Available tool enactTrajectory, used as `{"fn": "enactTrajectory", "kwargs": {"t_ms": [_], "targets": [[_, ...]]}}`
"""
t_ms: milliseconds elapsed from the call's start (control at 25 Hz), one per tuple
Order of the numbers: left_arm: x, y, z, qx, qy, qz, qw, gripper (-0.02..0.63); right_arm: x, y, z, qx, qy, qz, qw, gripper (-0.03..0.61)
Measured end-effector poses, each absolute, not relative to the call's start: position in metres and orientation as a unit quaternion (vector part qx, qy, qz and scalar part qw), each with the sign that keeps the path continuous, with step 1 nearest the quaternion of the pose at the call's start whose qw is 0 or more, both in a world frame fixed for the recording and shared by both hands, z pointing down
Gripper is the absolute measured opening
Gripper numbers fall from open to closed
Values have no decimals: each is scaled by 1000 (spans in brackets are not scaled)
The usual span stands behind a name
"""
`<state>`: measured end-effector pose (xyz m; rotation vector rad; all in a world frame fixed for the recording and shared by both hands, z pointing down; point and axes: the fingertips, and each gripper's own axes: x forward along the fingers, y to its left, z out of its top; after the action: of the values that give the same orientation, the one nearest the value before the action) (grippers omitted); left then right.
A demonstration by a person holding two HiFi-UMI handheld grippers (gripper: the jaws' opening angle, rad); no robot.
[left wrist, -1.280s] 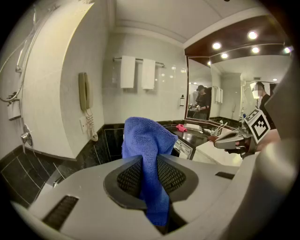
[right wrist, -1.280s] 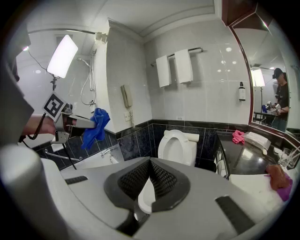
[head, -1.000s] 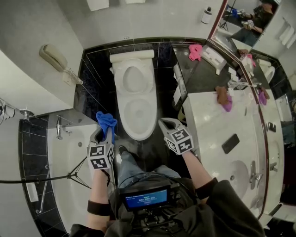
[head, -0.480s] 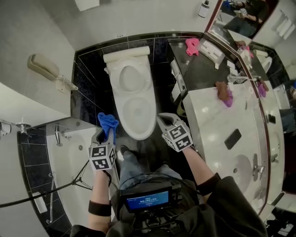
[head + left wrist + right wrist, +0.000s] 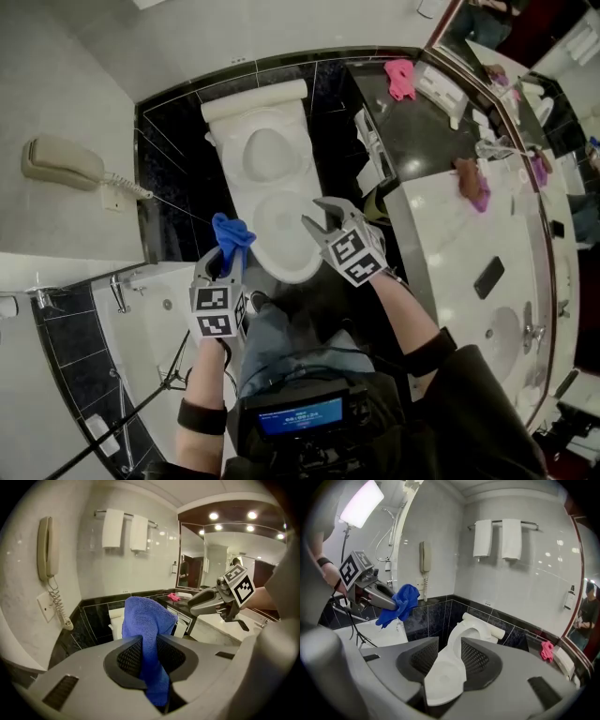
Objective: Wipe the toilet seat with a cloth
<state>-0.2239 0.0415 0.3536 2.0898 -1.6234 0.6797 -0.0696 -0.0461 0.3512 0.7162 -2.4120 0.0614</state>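
1. Left gripper [image 5: 225, 264] pinches a blue cloth [image 5: 232, 232] between nearly closed jaws.
2. Right gripper [image 5: 316, 214] holds nothing; its jaws have just been opening wide.
3. Toilet seat [image 5: 292, 270] lies just ahead, its long axis running away from the person (the cloth hangs beside its left rim).

This is a bathroom, and its fittings suggest a hotel. A white toilet [image 5: 277, 220] stands against black wall tiles [image 5: 173, 178], with a bathtub [image 5: 150, 319] just beside it and, on the other side, a pale stone vanity counter [image 5: 450, 253] with a sunk basin [image 5: 497, 337] under a wide mirror [image 5: 562, 112]. A telephone [image 5: 61, 161] hangs on the wall near the toilet, and two white towels [image 5: 482, 538] hang on a rail above it.
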Motion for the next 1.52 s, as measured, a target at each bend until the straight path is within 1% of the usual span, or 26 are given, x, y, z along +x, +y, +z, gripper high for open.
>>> {"fn": "enactTrajectory", "kwargs": {"t_ms": [40, 240, 440, 720, 960, 1240, 1520], "targets": [[-228, 34, 357, 752, -578, 244, 204, 80, -79, -57, 353, 267, -910, 8, 316, 179], [-250, 1, 379, 761, -563, 243, 213, 80, -121, -121, 370, 264, -893, -66, 359, 179], [-265, -29, 394, 774, -545, 233, 223, 80, -151, -186, 387, 260, -859, -144, 417, 179], [-277, -47, 408, 767, -551, 224, 240, 80, -179, -239, 401, 228, -837, -190, 459, 179], [-278, -71, 413, 734, -593, 219, 247, 80, -188, -297, 430, 195, -834, -219, 468, 178], [-268, -96, 434, 672, -658, 190, 280, 80, -207, -349, 465, 138, -839, -245, 465, 179], [-245, -115, 457, 636, -689, 178, 299, 80, -225, -376, 492, 82, -838, -277, 463, 150]]}}
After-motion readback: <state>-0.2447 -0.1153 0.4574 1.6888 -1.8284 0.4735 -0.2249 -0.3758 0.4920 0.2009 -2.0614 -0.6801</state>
